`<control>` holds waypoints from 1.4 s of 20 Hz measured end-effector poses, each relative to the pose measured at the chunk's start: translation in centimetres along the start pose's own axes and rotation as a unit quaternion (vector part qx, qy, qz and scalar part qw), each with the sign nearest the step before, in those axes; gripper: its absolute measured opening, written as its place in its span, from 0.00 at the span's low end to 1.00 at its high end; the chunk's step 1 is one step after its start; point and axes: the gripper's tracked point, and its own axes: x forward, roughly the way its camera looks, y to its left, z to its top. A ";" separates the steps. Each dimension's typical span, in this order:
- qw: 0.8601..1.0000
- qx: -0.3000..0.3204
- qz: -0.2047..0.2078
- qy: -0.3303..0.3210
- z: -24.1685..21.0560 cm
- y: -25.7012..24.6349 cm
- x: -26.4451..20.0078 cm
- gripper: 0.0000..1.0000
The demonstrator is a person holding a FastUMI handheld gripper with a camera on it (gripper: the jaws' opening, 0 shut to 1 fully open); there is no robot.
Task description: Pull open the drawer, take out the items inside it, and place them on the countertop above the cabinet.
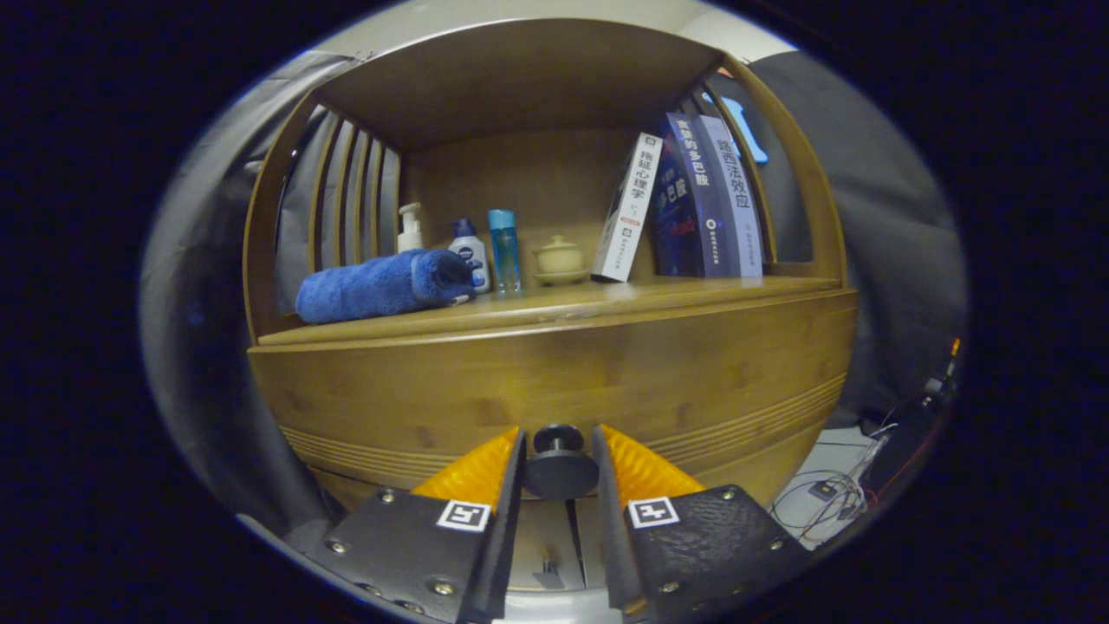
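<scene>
The round dark drawer knob (558, 464) sits on the lower front of the curved wooden cabinet (554, 381), and the gripper (559, 459) has it right between its two fingers, which stand close against either side of the knob; whether both truly press on it, the view cannot settle. The drawer front looks flush with the cabinet, not pulled out. Up on the wooden countertop shelf (606, 299) lies a rolled blue towel (381, 284), with a white pump bottle (410, 229) behind it, a white bottle with a blue cap (470, 251) beside it, then a clear blue bottle (503, 250) and a small cream lidded pot (559, 258). Further along, a white book (628, 208) leans against two dark blue books (706, 199)
</scene>
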 end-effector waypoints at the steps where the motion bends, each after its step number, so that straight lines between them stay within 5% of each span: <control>1: 1.000 0.001 0.001 0.005 -0.2 0.0 0.0 0.43; 7: 0.999 0.025 -0.021 0.019 -0.3 -0.2 0.0 0.43; 11: 0.998 0.021 0.005 0.052 -0.4 0.0 0.0 0.42; 15: 0.998 -0.014 0.013 0.055 -0.5 -0.2 -0.5 0.30; 28: 0.997 -0.035 0.031 0.069 -1.3 -0.9 -7.7 0.30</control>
